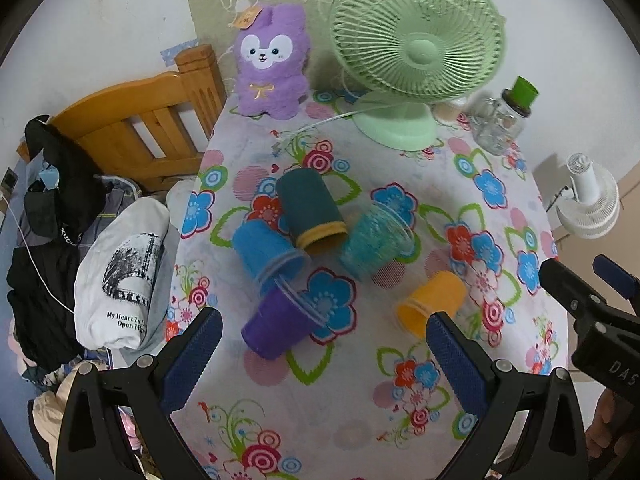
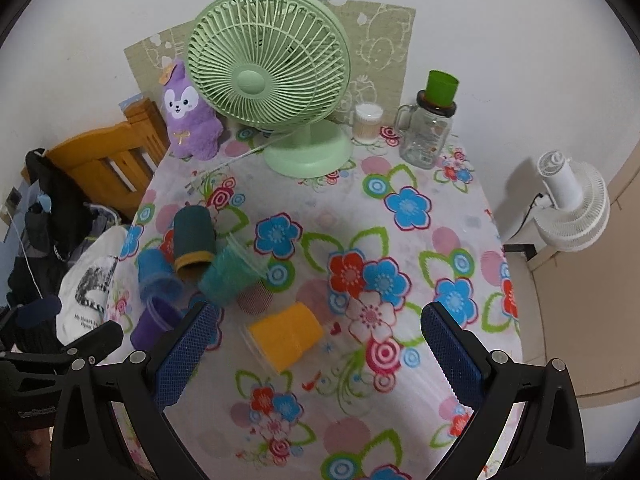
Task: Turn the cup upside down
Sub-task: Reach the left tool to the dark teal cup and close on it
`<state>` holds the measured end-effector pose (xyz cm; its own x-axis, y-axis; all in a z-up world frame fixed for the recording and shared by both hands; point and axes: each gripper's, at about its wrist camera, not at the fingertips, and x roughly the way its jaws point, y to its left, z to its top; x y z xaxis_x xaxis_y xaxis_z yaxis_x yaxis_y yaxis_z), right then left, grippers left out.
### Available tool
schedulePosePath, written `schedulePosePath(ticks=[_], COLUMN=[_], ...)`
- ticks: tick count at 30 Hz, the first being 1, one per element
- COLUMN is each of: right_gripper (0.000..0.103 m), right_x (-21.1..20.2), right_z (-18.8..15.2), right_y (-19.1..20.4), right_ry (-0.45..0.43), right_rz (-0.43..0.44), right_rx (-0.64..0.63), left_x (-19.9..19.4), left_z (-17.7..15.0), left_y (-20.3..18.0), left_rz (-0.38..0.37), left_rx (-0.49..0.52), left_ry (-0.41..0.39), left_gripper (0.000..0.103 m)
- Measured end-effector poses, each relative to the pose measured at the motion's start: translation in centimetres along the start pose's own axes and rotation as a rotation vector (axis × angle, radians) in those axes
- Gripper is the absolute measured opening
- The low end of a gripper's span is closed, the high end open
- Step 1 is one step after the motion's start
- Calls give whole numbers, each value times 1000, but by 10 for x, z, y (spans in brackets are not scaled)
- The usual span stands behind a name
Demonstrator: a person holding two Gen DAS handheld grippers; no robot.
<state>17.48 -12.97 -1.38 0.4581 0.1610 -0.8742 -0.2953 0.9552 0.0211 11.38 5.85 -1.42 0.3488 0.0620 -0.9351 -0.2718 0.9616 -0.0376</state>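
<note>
Yellow cup (image 2: 286,338) on its side on floral tablecloth (image 2: 432,216), between right gripper (image 2: 320,354) fingers, untouched | purple cup (image 1: 276,326), blue cup (image 1: 266,252), teal cup (image 1: 374,240), dark green cup (image 1: 310,206) toppled nearby | left gripper (image 1: 324,354) and right gripper both spread wide, holding nothing | green fan (image 2: 272,88) behind.

Both wrist cameras looked down and forward over the flower-clothed bench (image 1: 400,420) toward the wall at 12 o'clock, from well above its near edge. The left view sat further left, the green fan (image 1: 416,36) at 1 o'clock; the right view put the same fan (image 2: 268,76) at 11 o'clock. Both shared the lying cups and the purple plush (image 1: 272,60)
</note>
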Motion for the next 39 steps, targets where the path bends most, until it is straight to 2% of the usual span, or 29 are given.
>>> schedulePosePath(ticks=[6, 18, 28, 29, 30, 33, 39], right_gripper=[103, 103, 103, 103, 103, 103, 103], right_x=[29, 104, 156, 161, 164, 173, 183], right_z=[25, 57, 73, 72, 72, 68, 63], right_y=[7, 40, 48, 48, 47, 45, 35], right_ry=[38, 113, 162, 176, 184, 204, 228], right_rz=[48, 63, 46, 47, 52, 52, 38], right_rx=[27, 17, 29, 34, 40, 52, 76], left_x=[32, 113, 172, 176, 178, 187, 196], left_z=[28, 66, 87, 88, 90, 96, 103], left_y=[11, 26, 32, 31, 28, 20, 12], left_rz=[-4, 11, 6, 10, 49, 98, 63], left_rx=[-31, -89, -139, -134, -110, -61, -63], left_ry=[40, 139, 212, 209, 183, 189, 216], left_gripper=[103, 102, 102, 103, 103, 103, 102])
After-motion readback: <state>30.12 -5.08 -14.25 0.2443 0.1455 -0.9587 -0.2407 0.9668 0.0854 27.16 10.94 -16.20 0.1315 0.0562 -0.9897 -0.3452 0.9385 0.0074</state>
